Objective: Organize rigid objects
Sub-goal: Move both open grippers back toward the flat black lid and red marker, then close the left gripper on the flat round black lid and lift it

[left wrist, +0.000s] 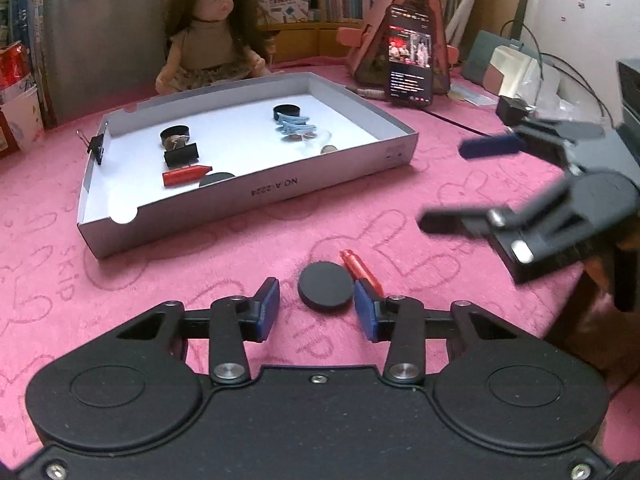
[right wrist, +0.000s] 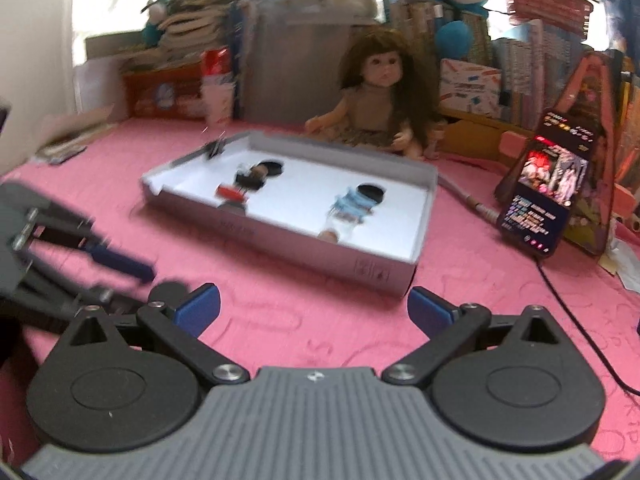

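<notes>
Already in the box (left wrist: pixel 248 204): clips, caps, a red crayon (left wrist: pixel 186 175). Still on the cloth (left wrist: pixel 120 280): black disc (left wrist: pixel 326 287) and second crayon (left wrist: pixel 362 269), between the spread, empty left gripper (left wrist: pixel 316 308). Right gripper (right wrist: pixel 314 310) likewise released, empty.

red pen (left wrist: pixel 361 268): lower end hidden behind the left gripper's (left wrist: pixel 316 308) right finger.
right gripper (left wrist: pixel 440 184): motion-blurred at 3 o'clock.
tray (right wrist: pixel 280 226) contents: smeared, perhaps clips.
black disc (right wrist: pixel 170 290): half hidden at 9 o'clock.
</notes>
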Motion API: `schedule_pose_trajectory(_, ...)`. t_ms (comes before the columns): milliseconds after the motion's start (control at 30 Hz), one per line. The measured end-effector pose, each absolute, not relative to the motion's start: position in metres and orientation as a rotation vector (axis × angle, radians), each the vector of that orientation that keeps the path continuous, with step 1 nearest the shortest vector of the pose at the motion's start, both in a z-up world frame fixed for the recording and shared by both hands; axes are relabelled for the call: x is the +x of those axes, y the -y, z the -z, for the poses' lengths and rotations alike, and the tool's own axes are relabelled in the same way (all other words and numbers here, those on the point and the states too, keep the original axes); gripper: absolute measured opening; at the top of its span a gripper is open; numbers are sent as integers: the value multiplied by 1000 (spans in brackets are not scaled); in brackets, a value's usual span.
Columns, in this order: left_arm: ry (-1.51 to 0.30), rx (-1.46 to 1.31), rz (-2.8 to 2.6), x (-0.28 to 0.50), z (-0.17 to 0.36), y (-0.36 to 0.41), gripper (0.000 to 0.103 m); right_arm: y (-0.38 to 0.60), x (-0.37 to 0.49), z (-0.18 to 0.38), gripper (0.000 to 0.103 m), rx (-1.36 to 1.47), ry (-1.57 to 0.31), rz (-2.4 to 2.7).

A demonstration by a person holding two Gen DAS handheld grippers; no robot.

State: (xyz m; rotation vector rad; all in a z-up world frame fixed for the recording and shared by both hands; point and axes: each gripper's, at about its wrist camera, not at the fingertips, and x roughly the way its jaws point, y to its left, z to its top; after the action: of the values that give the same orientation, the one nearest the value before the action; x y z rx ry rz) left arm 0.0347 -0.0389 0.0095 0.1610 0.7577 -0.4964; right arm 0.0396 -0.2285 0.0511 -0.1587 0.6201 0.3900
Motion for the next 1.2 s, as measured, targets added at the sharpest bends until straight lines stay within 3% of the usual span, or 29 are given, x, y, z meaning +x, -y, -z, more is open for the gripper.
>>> schedule_pose_trajectory(133,-749,164,471,39,-10,41,27,223,31,-44,103,-196,-642,-434)
schedule_pose_trajectory(667,-765,120,357,43,-15,7,27,176,26,-22,103,-261,-640,-506)
schedule_pose_trajectory(967,-758,94,347,42,-14,3,28,199,36,-27,103,-277,-653,-329)
schedule_pose_trajectory(1200,-738,71,329,41,-14,0,35,222,42,-29,103,-199,-670,-134)
